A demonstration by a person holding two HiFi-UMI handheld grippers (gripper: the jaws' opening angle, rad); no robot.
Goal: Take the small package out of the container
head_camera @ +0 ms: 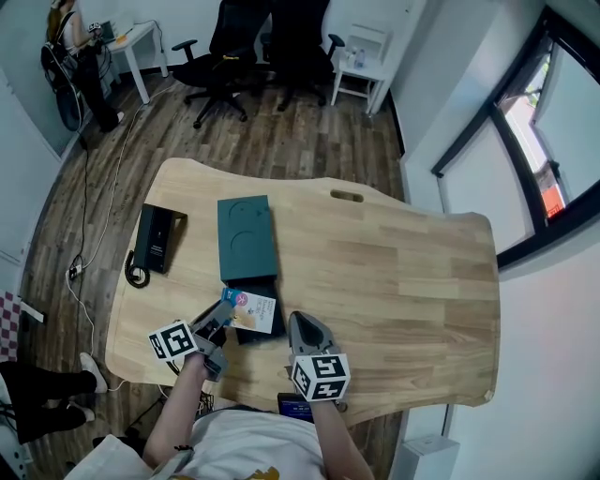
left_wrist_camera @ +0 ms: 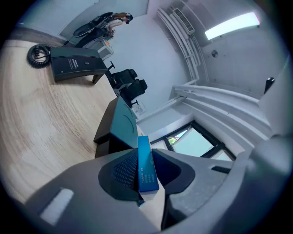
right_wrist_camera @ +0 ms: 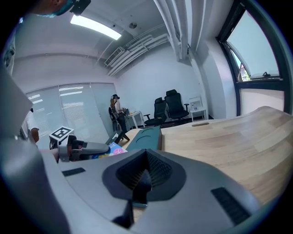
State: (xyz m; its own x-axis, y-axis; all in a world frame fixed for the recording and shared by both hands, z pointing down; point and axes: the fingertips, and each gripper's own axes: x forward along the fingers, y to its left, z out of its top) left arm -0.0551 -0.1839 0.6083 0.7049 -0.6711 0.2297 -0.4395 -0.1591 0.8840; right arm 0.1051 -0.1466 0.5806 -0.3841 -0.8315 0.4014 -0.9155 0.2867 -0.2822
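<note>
The small package (head_camera: 251,310), a flat white carton with a pink and blue printed face and a blue edge, sits just left of the frame's centre in the head view, lower than the middle. It is gripped between the two jaws of the left gripper (head_camera: 225,316). The left gripper view shows the package edge-on, with a ribbed pad pressed against each flat side and the jaws only partly open around its thin width. The package overlaps the near, open end of the dark container (head_camera: 265,330); I cannot tell whether it has cleared the rim.

A teal lid (head_camera: 247,237) with two round impressions lies just beyond the package, towards the top of the frame, over the container's far end.

The right gripper (head_camera: 301,322) hovers just right of the container, and its marker cube is near the lower edge of the frame. Its own view shows the jaws brought together with nothing between them.

Everything rests on a pale wooden table (head_camera: 403,281) with rounded corners. A black desk phone (head_camera: 157,239) with a coiled cord lies left of the lid, well apart from it.

Beyond the table, black office chairs (head_camera: 225,47) stand on a wood-plank floor at the top of the frame. A person (head_camera: 66,23) stands at the upper left beside a white desk. A dark-framed window (head_camera: 544,141) fills the right edge.
</note>
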